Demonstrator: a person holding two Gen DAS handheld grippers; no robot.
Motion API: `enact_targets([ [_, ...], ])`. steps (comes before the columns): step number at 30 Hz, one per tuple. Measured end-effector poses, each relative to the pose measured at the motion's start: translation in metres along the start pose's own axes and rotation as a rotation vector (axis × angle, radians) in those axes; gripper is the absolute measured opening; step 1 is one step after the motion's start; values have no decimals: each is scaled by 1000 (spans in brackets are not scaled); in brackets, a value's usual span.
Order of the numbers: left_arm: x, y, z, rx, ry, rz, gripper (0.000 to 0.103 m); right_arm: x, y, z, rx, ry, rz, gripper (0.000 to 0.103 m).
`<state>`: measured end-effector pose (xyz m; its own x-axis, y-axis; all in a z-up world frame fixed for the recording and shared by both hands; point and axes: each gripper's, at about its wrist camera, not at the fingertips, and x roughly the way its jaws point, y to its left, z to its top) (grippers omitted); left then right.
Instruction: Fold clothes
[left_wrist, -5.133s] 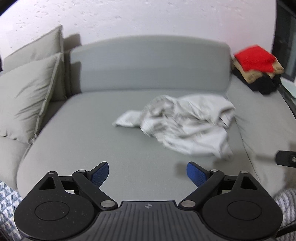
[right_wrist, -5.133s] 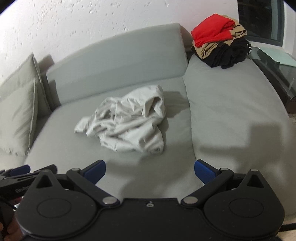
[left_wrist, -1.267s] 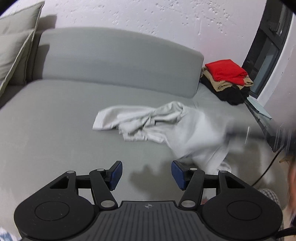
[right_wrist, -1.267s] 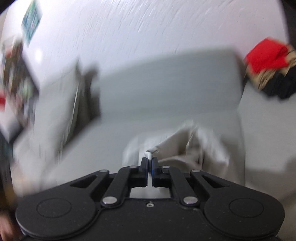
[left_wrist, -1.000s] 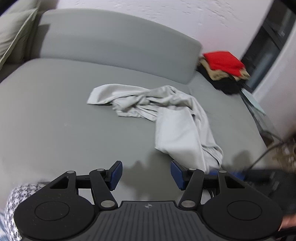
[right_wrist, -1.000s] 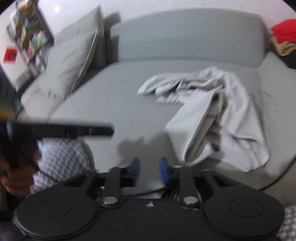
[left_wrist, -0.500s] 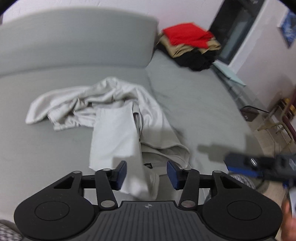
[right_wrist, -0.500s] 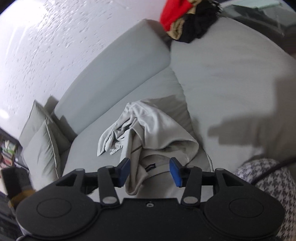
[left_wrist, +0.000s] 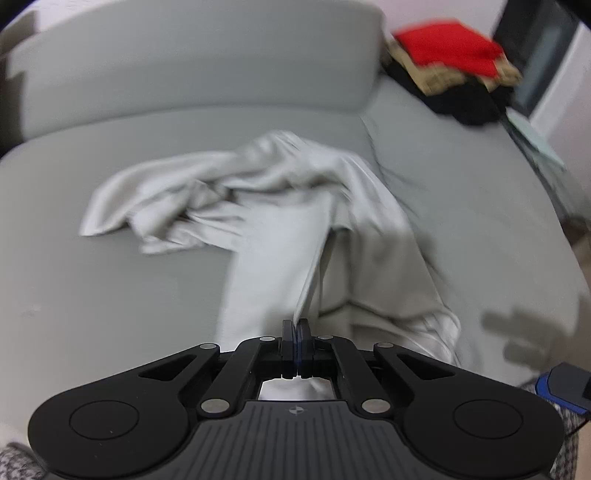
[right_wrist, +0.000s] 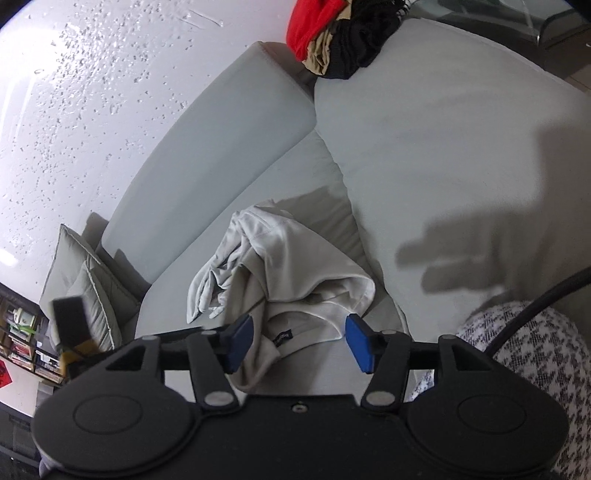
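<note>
Pinching the near edge of the crumpled pale-grey cotton garment on the grey sofa, the left tool is pressed together; the right tool hovers spread over its waistband. A thin pinch could slip, dropping the hem.

Soft matt cloth garment; smooth grey fabric sofa.

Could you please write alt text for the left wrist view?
The left gripper is shut on the near edge of a crumpled light grey garment lying on a grey sofa. A stack of red, tan and black clothes sits far right.
</note>
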<state>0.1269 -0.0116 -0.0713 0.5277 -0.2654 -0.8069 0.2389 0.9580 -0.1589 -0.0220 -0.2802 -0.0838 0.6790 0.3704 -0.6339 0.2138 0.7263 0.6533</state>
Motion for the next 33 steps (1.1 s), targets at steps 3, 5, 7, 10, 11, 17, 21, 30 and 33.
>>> enact_targets([
  [3,-35,29,-5,-54,-103,17,0,3,-3,0,6,8,-8,54],
  [5,-60,52,-11,-96,-171,33,0,6,-3,-1,7,15,-13,54],
  [7,-86,76,-19,-129,-231,61,0,10,-2,-2,8,25,-20,54],
  [10,-111,103,-25,-164,-291,121,0,18,-2,-5,26,53,-21,54],
  [11,-119,112,-27,-176,-311,141,0,21,-2,-6,34,65,-20,54],
  [17,-95,152,-39,-284,-193,136,4,44,-5,-11,62,118,-25,55],
  [21,-92,160,-57,-365,-139,79,25,44,-15,-6,129,102,-3,57],
  [30,-55,163,-95,-536,-35,-102,34,45,-35,-4,276,93,89,64],
  [33,-38,177,-99,-648,-53,-124,31,44,-32,-4,265,90,106,64],
])
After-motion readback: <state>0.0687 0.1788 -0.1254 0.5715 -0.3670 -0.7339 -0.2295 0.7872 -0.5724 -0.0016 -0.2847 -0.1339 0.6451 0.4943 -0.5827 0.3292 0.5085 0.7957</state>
